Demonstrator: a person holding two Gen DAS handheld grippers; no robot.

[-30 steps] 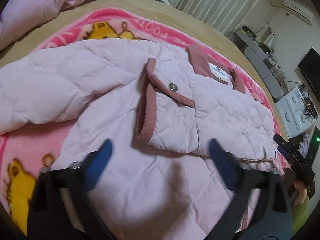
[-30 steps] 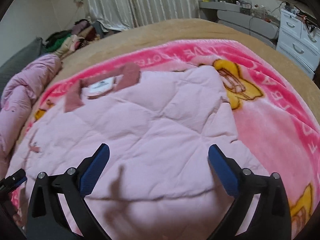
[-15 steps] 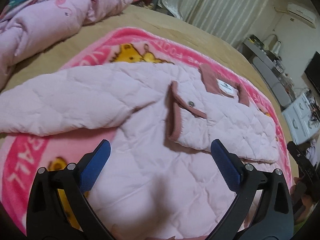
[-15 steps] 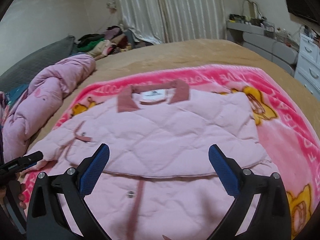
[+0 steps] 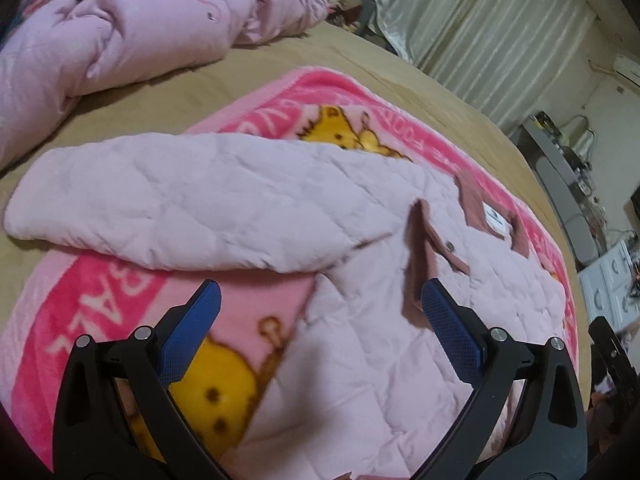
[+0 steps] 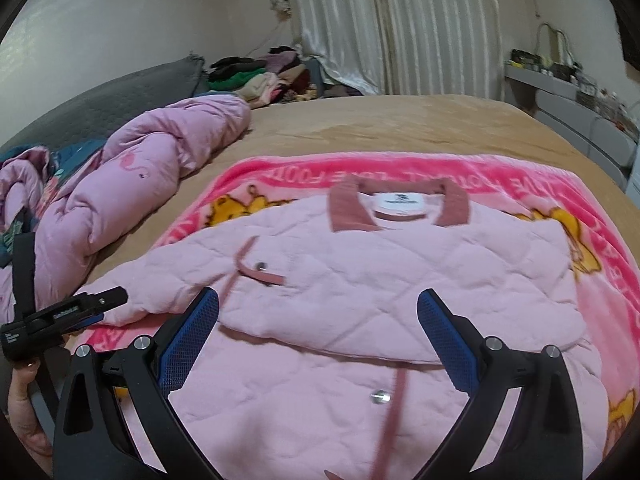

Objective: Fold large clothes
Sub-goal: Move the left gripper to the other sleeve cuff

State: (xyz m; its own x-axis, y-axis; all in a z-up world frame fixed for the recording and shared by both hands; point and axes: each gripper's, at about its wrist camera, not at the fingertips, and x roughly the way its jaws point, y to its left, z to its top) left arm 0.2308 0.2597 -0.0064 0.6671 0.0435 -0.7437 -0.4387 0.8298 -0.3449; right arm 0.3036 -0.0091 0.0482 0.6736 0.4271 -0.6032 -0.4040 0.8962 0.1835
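Lying on the blanket [image 6: 500,178] on the bed [image 6: 400,120], the jacket [image 6: 360,280] has one sleeve folded across. Both grippers, left [image 5: 320,320] and right [image 6: 318,326], hover empty, jaws apart. Next likely: grasping the outstretched sleeve [image 5: 180,208] and folding it inward.

Both hand-held grippers [image 5: 320,308] [image 6: 318,316] farther back from the pink jacket [image 6: 360,280], left one swung toward its sleeve [image 5: 180,208]
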